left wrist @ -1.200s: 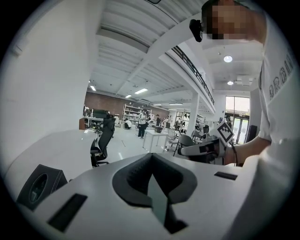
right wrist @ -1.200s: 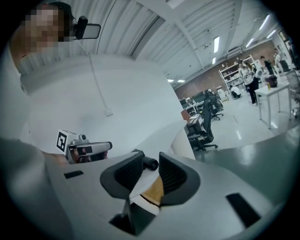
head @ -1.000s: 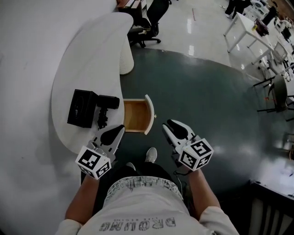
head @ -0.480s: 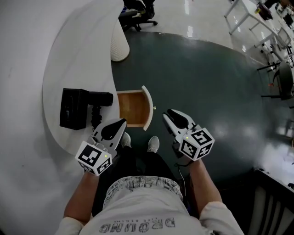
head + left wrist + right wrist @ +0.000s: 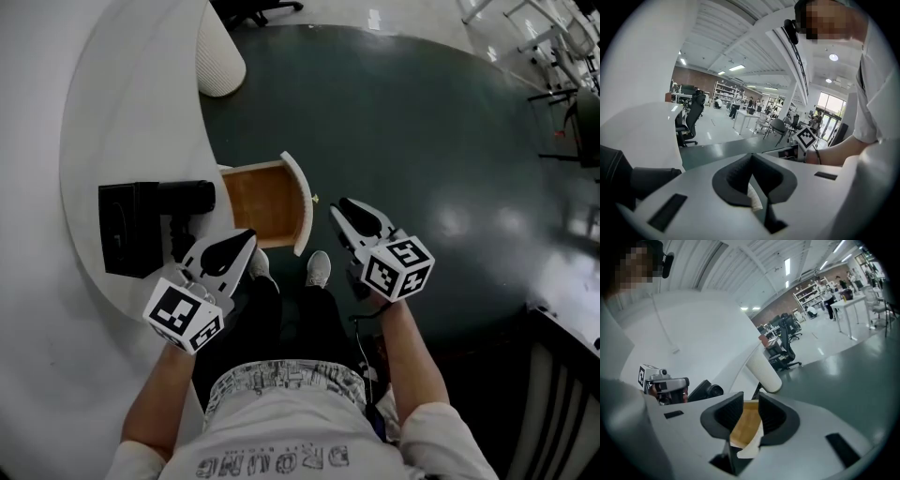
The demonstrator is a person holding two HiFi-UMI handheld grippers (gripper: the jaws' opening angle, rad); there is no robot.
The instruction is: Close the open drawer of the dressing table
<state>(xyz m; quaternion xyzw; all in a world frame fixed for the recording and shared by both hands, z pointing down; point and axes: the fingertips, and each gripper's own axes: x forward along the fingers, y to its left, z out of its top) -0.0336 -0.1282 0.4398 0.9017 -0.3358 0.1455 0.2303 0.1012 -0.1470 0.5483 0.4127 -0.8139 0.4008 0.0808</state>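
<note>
Drawer (image 5: 265, 197): pulled out from the curved edge of the white desk (image 5: 122, 112), wooden inside showing.
Left tongs (image 5: 246, 240): tips pressed together, pinching nothing, near the drawer's corner.
Right tongs (image 5: 339, 208): spread, holding nothing, just beside the drawer front; I see the drawer through their gap.

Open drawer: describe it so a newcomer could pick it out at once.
Find the curved white dressing table at the head view's left. The drawer juts from its edge beside a black hair dryer. It alone shows a wooden inside behind a curved white front.
</note>
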